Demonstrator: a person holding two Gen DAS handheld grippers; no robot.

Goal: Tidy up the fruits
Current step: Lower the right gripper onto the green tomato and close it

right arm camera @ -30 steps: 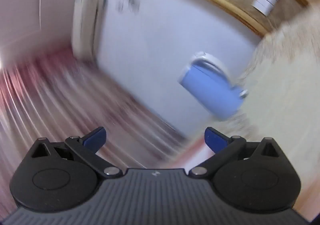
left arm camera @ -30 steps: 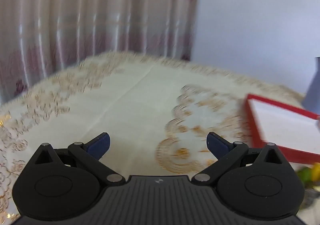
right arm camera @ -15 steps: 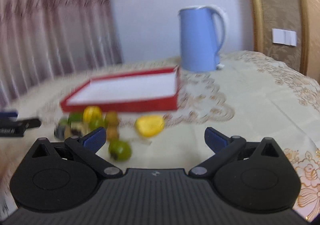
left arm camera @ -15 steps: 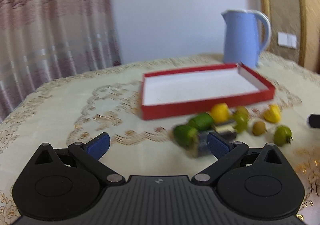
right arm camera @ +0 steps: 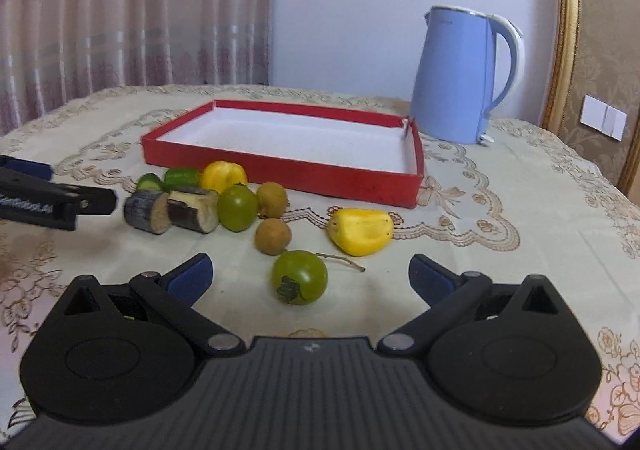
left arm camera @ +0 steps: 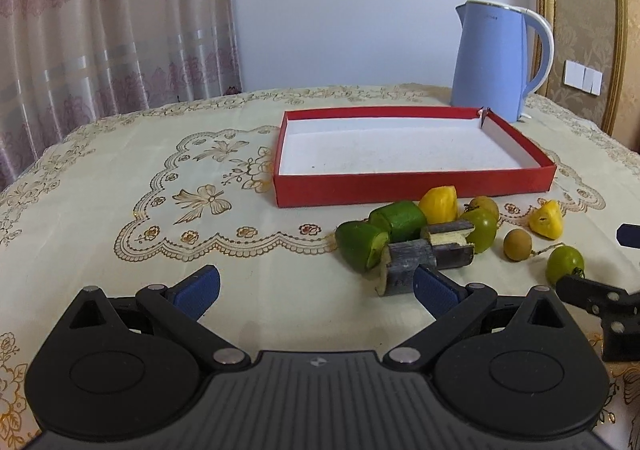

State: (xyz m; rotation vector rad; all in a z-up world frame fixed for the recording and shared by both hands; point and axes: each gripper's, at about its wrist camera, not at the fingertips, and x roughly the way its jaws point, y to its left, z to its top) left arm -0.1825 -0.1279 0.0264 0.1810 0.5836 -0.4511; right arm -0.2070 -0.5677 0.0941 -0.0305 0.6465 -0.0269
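Observation:
A shallow red box (left arm camera: 412, 191) (right arm camera: 276, 165) with a white inside lies on the tablecloth, nothing in it. In front of it lie loose fruit pieces: green chunks (left arm camera: 360, 246), yellow pieces (left arm camera: 438, 203) (right arm camera: 360, 230), two dark sugarcane sections (left arm camera: 408, 264) (right arm camera: 168, 209), brown longans (right arm camera: 273, 236) and small green round fruits (right arm camera: 300, 277) (left arm camera: 565, 264). My left gripper (left arm camera: 316, 286) is open, just short of the sugarcane, which lies by its right finger. My right gripper (right arm camera: 310, 276) is open with a green round fruit between its fingertips, untouched.
A light blue kettle (left arm camera: 494, 59) (right arm camera: 458, 75) stands behind the box's far right corner. Pink curtains hang behind the table at left. The other gripper's fingers show at the right edge of the left view (left arm camera: 596, 296) and the left edge of the right view (right arm camera: 48, 199).
Both grippers have swung from the curtain and wall onto the table and moved closer to the fruit. Both stayed open.

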